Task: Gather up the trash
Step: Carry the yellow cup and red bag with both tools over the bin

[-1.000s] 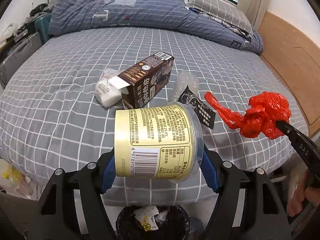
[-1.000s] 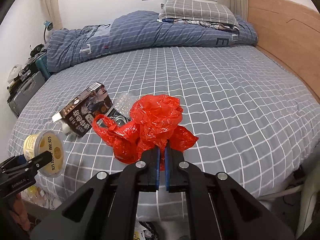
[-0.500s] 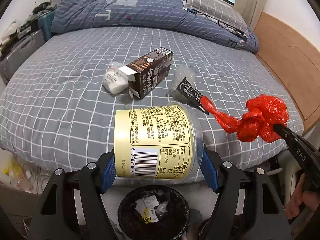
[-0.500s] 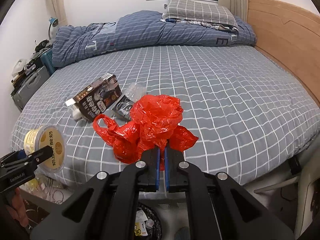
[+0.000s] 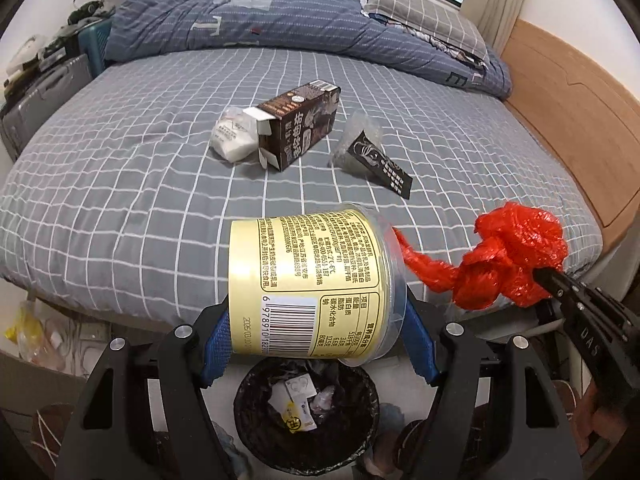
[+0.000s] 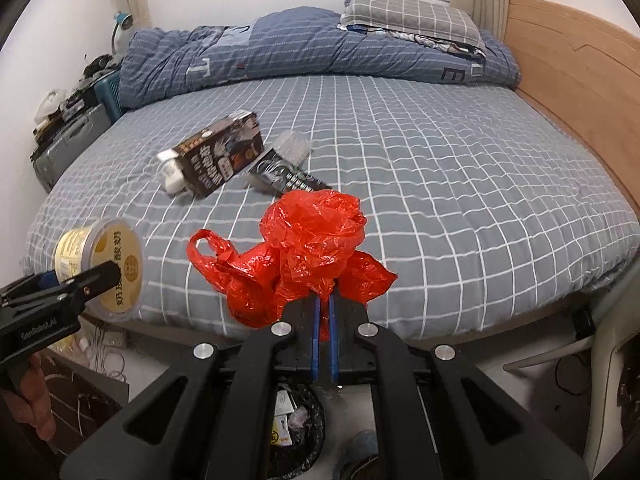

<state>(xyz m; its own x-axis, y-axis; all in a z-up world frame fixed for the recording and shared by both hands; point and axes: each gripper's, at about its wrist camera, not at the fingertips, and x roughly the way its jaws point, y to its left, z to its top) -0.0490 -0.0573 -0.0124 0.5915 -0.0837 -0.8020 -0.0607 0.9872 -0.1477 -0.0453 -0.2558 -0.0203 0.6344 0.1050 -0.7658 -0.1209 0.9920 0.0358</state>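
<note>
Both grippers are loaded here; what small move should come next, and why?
Probably open the left gripper: the pale yellow plastic yogurt tub it clamps sits directly above the black-lined trash bin, while the crumpled red plastic bag in the right gripper hangs off to the side.

Bed (image 5: 120,184) with grey checked sheet, brown carton (image 5: 298,124) near its middle, white packet (image 5: 236,138) touching the carton, black wrapper (image 5: 376,156) just beside, duvet (image 5: 260,24) and pillow (image 5: 424,12) along the far edge
</note>
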